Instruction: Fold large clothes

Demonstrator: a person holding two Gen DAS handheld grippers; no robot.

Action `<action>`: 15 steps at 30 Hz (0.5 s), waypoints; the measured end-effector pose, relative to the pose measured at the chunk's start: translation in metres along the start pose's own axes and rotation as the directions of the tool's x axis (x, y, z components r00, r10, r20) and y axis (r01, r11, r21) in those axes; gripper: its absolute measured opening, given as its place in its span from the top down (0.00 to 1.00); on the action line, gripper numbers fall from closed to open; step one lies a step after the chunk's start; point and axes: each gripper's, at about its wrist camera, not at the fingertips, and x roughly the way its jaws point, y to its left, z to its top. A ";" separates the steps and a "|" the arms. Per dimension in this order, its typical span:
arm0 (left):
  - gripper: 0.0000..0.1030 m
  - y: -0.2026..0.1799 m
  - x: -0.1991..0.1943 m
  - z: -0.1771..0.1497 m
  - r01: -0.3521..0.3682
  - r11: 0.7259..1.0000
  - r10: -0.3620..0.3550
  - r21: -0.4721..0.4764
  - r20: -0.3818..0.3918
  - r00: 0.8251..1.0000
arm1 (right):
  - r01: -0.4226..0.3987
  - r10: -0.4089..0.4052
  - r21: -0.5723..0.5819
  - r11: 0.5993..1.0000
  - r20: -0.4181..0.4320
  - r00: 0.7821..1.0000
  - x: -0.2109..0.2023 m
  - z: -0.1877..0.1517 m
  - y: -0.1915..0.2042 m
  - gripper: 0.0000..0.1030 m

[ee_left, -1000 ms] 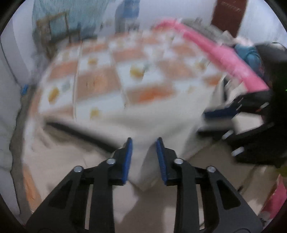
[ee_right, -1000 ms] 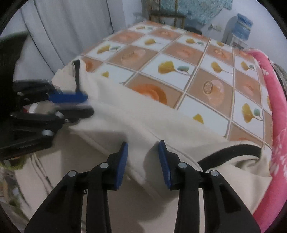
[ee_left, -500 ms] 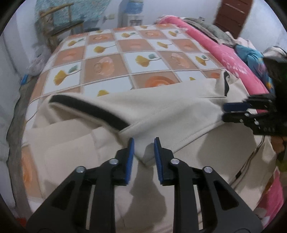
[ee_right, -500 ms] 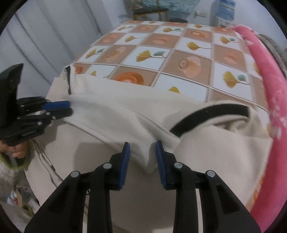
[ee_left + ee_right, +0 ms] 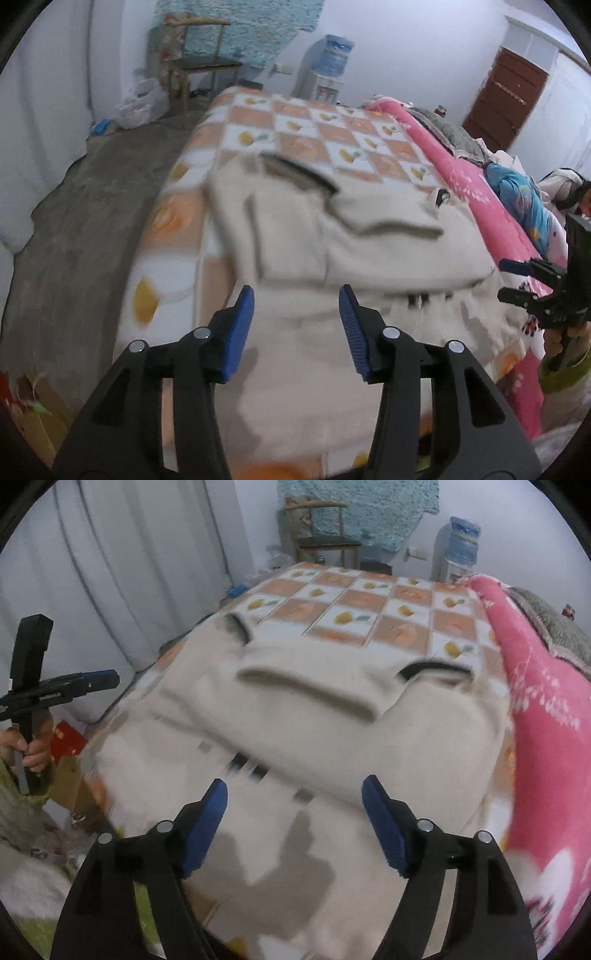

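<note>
Now the cream garment lies folded over itself on the checked bed, and both the left gripper and the right gripper have just been opening, jaws spread with nothing between them. Soft, limp and fairly thick, it should slump unless pinched at a doubled edge or corner.

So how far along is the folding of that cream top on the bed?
One fold looks done: the cream garment lies doubled over on the checked bedspread. Nothing is in hand: the left tongs and right tongs have just been opening and stand empty. Further folds seem left; it is still wide.
</note>
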 end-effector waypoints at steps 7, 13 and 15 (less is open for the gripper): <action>0.55 0.023 0.002 -0.059 -0.038 0.995 0.037 -0.087 -0.020 0.999 | 0.021 -0.014 0.096 0.995 -0.077 0.997 0.042 -0.050 0.010 0.28; 0.55 0.033 0.013 -0.065 -0.072 0.994 0.071 -0.086 -0.016 0.997 | 0.024 -0.019 0.120 0.993 -0.043 0.999 0.042 -0.052 0.010 0.26; 0.57 0.037 0.019 -0.066 -0.065 0.993 0.062 -0.095 -0.033 0.998 | 0.027 -0.022 0.120 0.992 -0.044 0.999 0.043 -0.051 0.010 0.26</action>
